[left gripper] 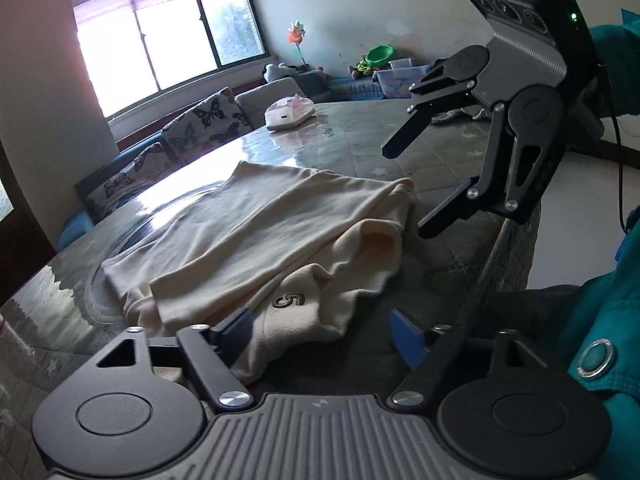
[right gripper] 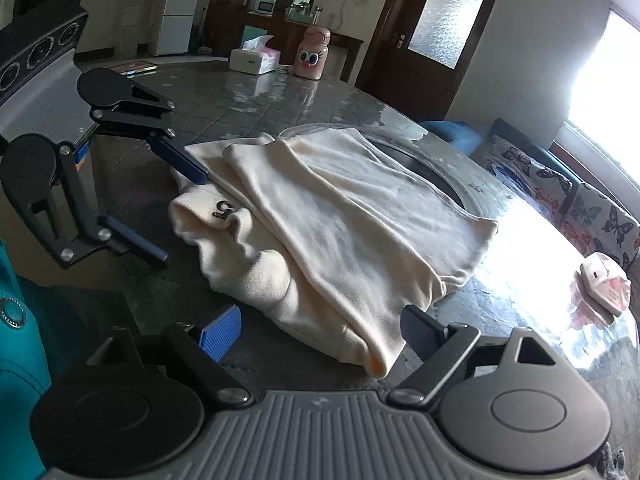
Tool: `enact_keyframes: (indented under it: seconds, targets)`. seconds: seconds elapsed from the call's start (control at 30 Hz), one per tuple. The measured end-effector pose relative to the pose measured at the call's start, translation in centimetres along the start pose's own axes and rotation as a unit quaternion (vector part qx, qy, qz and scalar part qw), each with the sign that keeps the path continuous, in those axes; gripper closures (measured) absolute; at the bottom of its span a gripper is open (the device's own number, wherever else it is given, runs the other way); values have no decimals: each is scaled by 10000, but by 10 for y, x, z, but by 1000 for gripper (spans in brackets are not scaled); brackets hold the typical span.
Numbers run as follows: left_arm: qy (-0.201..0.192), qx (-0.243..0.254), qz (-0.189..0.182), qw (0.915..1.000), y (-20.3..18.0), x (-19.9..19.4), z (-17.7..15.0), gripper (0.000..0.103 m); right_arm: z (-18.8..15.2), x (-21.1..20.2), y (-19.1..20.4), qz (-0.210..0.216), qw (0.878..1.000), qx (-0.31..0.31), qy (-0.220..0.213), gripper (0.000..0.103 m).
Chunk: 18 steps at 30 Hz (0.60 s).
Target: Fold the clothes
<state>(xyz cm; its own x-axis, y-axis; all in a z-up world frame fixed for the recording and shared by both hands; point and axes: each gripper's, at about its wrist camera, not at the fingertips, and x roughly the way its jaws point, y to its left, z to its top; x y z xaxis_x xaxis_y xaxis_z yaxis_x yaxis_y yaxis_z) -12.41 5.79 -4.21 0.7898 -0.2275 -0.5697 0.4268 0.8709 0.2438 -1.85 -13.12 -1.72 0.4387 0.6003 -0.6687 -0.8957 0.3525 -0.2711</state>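
Both jaws of the left gripper [left gripper: 320, 330] are spread wide, nothing held; the right gripper [right gripper: 316, 326] is equally wide and empty. Between them the cream garment [left gripper: 256, 236], already folded over, is laid on the dark table [left gripper: 360, 148]. Probably a next fold is prepared. The lower layers are hidden.

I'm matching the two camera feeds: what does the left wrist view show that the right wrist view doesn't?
Only the left wrist view shows the window, the pinwheel and the green bowl. Only the right wrist view shows the pink bottle, the tissue box and the door. Both show the cream garment on the table, and both hand-held grippers, left and right, open.
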Motion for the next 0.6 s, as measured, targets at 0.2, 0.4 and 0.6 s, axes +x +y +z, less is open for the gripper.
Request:
enact_keyframes:
  seconds: [0.2,0.4,0.6]
  targets:
    - [-33,-104,33,9999,5,5,5,84,-1,3,5,107,9998,-145,18,14]
    - [-206,-702,-102,9973,31,8,26,101,1,8,14,125,9990,-425,-64,17]
    - [-352,-1347,-288,9898,67,16,44,102,7,22,14,224,9987,-412,-181,37]
